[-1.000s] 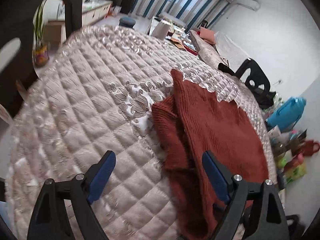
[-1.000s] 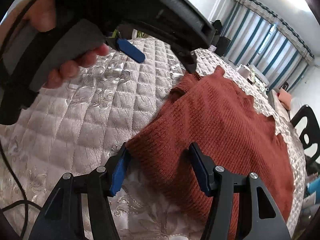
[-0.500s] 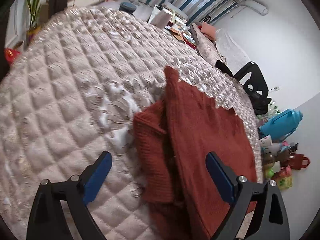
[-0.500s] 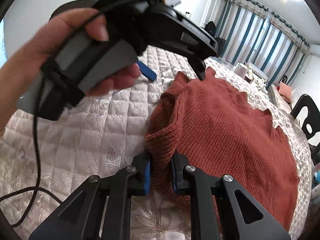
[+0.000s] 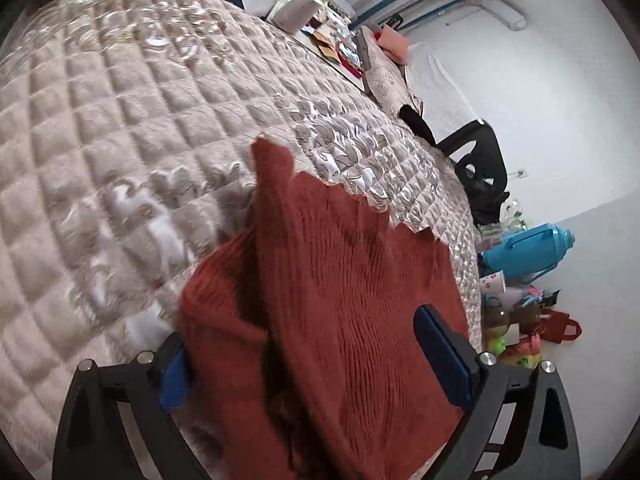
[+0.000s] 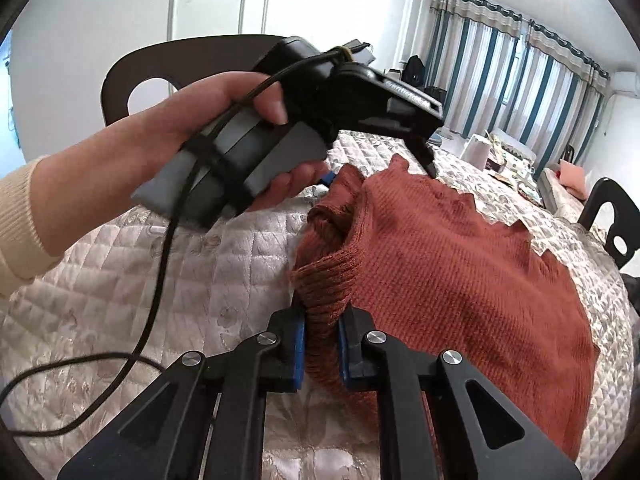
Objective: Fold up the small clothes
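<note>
A: right gripper (image 6: 322,344) is pinched onto the ribbed cuff of the red sweater (image 6: 460,272), which stretches away across the quilted table cover (image 6: 120,280) toward the curtains (image 6: 516,80).

B: yep, left gripper (image 5: 308,364) is wide apart, straddling a bunched sleeve. Only its view shows the blue thermos (image 5: 528,248); the right view shows the left hand (image 6: 168,136).

The left gripper (image 5: 312,364) stands wide open around the rust-red knitted sweater (image 5: 340,312), which lies bunched on the beige quilted cover (image 5: 120,140).
</note>
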`<action>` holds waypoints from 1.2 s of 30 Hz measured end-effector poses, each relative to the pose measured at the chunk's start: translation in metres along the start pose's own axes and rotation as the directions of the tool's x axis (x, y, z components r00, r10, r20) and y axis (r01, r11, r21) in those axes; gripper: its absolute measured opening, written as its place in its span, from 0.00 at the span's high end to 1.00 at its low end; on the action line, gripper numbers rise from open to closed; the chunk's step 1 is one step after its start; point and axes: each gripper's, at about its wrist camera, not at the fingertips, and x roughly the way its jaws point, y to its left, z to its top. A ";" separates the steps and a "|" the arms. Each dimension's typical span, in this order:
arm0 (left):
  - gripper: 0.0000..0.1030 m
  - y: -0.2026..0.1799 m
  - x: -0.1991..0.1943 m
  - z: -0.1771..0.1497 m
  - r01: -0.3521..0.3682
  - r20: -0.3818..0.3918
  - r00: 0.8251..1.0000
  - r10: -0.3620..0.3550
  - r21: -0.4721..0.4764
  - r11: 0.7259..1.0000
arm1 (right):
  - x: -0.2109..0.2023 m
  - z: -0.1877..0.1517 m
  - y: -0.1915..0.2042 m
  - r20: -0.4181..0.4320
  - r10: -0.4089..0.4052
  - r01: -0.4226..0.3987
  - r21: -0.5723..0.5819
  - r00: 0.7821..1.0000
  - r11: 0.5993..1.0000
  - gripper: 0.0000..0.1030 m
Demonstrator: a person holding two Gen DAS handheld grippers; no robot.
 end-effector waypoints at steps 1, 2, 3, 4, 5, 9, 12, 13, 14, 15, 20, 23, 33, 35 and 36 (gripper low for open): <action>0.14 -0.003 0.001 0.001 -0.024 0.003 1.000 0.024 0.024 0.999 | 0.000 -0.001 -0.001 0.000 0.002 -0.002 0.003 1.000 1.000 0.88; 0.28 -0.005 0.001 0.002 -0.050 0.010 0.999 0.049 0.035 0.998 | 0.000 -0.001 -0.002 0.001 0.007 -0.007 0.007 1.000 1.000 0.88; 0.39 -0.006 0.003 0.003 -0.061 0.001 0.998 0.061 0.044 0.997 | 0.000 -0.001 -0.002 0.003 0.013 -0.013 0.011 1.000 1.000 0.88; 0.43 -0.006 0.005 0.003 -0.084 -0.014 0.996 0.085 0.051 0.995 | 0.000 0.000 -0.003 0.003 0.014 -0.014 0.009 1.000 1.000 0.88; 0.49 -0.006 0.006 0.004 -0.102 -0.014 0.995 0.103 0.057 0.993 | 0.001 0.000 -0.003 0.004 0.014 -0.014 0.007 1.000 1.000 0.88; 0.68 -0.008 0.007 0.005 -0.137 -0.022 0.990 0.140 0.086 0.987 | 0.002 -0.001 -0.005 0.008 0.033 -0.033 0.014 0.999 0.999 0.88; 0.82 -0.005 0.007 0.006 -0.146 -0.022 0.989 0.149 0.082 0.986 | 0.004 -0.001 -0.007 0.009 0.043 -0.043 0.023 0.999 0.999 0.88; 0.82 -0.006 0.007 0.006 -0.152 -0.016 0.988 0.154 0.083 0.985 | 0.003 -0.001 -0.007 0.011 0.042 -0.042 0.023 0.999 0.999 0.88; 0.83 -0.009 0.007 0.005 -0.162 -0.010 0.987 0.163 0.090 0.983 | 0.003 -0.001 -0.008 0.015 0.042 -0.042 0.024 0.999 0.999 0.88; 0.84 -0.012 0.005 0.004 -0.168 0.001 0.986 0.168 0.096 0.981 | 0.001 -0.001 -0.008 0.020 0.040 -0.040 0.026 0.999 0.999 0.88; 0.84 -0.023 -0.002 0.009 -0.156 0.027 0.988 0.155 0.076 0.985 | -0.008 0.001 -0.014 0.040 0.040 -0.042 0.048 0.998 0.998 0.88; 0.84 -0.036 -0.008 0.008 -0.155 0.044 0.987 0.152 0.089 0.984 | -0.017 0.002 -0.020 0.058 0.047 -0.051 0.073 0.997 0.996 0.88; 0.84 -0.098 -0.014 0.008 -0.136 0.089 0.988 0.124 0.137 0.981 | -0.055 -0.005 -0.060 0.123 0.031 -0.052 0.172 0.992 0.984 0.89; 0.84 -0.111 -0.010 0.007 -0.145 0.093 0.987 0.132 0.149 0.978 | -0.060 -0.009 -0.067 0.129 0.028 -0.053 0.193 0.991 0.980 0.89; 0.84 -0.117 -0.008 0.006 -0.147 0.096 0.986 0.133 0.152 0.977 | -0.065 -0.012 -0.073 0.135 0.016 -0.044 0.206 0.991 0.978 0.89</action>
